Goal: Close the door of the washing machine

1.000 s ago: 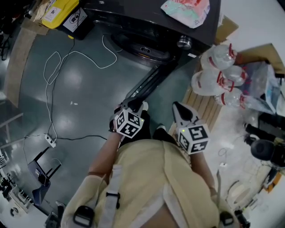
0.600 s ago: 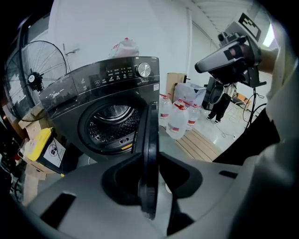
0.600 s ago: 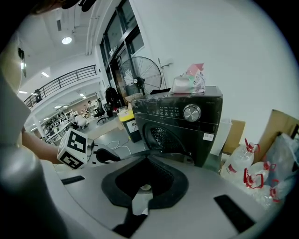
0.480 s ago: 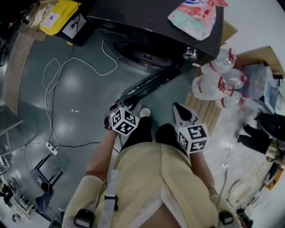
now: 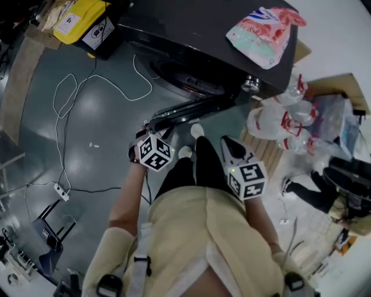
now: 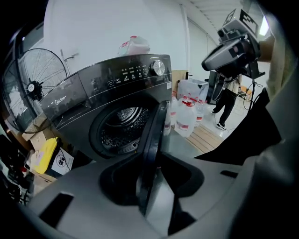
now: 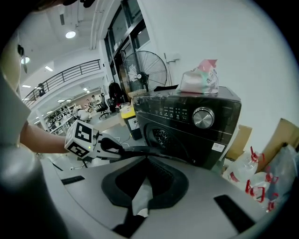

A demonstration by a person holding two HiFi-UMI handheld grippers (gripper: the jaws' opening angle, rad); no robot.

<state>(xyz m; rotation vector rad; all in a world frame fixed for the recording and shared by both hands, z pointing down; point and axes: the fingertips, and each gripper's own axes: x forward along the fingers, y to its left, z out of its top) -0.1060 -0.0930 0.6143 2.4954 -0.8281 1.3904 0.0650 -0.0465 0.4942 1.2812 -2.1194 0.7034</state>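
Observation:
The dark washing machine [image 5: 191,35] fills the top of the head view, its round door [image 5: 185,110] standing part open. My left gripper [image 5: 152,129] is at the door's free edge. In the left gripper view the door rim [image 6: 152,140] runs edge-on between the jaws, which are opening, and the drum [image 6: 124,126] shows behind it. My right gripper [image 5: 227,145] hangs to the right of the door, apart from it, fingers together and holding nothing. The right gripper view looks past its own tips [image 7: 140,205] at the door [image 7: 149,151] and the machine's front [image 7: 187,121].
A pink and white bag [image 5: 264,29] lies on top of the machine. Water jugs [image 5: 278,122] stand on a wooden pallet [image 5: 266,151] to the right. A white cable [image 5: 75,87] loops over the floor on the left. A yellow box [image 5: 81,14] sits beside the machine; another person [image 5: 313,191] stands at right.
The door has swung closer to the machine's front, and my left gripper has travelled left with its edge. The right gripper has drifted slightly forward. The person has stepped nearer the machine.

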